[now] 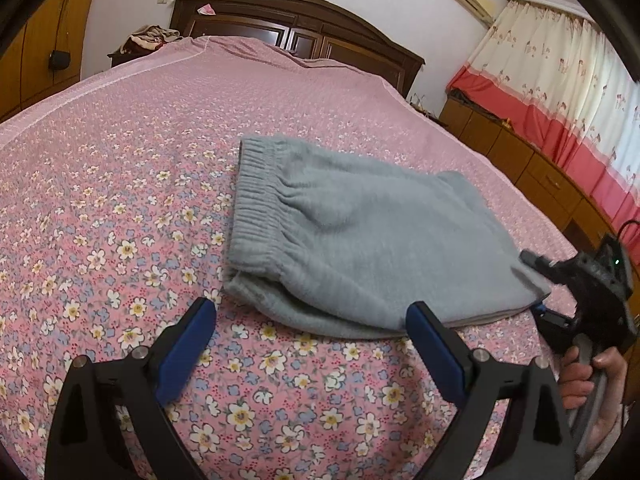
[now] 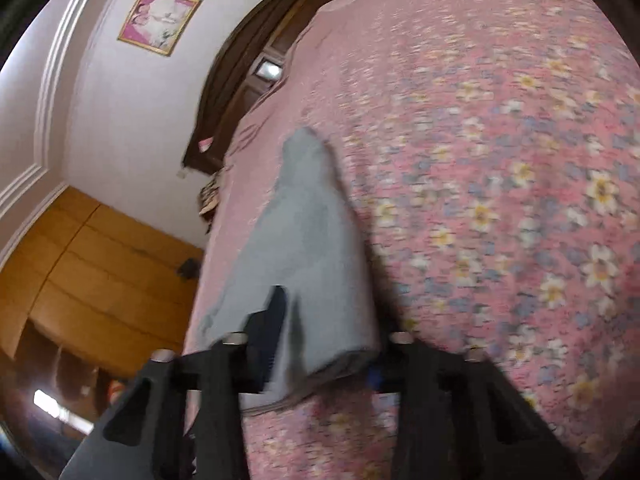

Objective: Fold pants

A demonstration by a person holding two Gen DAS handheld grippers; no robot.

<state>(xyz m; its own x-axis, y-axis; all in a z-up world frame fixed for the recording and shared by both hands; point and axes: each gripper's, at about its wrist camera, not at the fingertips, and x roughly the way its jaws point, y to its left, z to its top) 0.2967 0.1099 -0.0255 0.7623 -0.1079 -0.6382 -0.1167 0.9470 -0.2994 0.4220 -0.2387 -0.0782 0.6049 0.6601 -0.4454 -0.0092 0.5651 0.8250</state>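
Note:
Grey fleece pants (image 1: 344,240) lie folded into a compact stack on the pink floral bedspread (image 1: 120,200), elastic waistband toward the left. My left gripper (image 1: 310,320) is open and empty, just short of the stack's near edge. My right gripper (image 1: 538,286) is at the stack's right corner, turned on its side, with one finger above the cloth and one below. In the right wrist view the pants (image 2: 304,248) run away from the camera, and the gripper (image 2: 324,340) straddles the folded edge with its fingers spread; the far finger is hidden under the cloth.
A dark wooden headboard (image 1: 304,24) stands at the bed's far end. Clothes (image 1: 148,38) lie piled at the far left corner. Low wooden cabinets (image 1: 520,152) and curtains run along the right side. A wardrobe (image 2: 100,256) stands beyond the bed.

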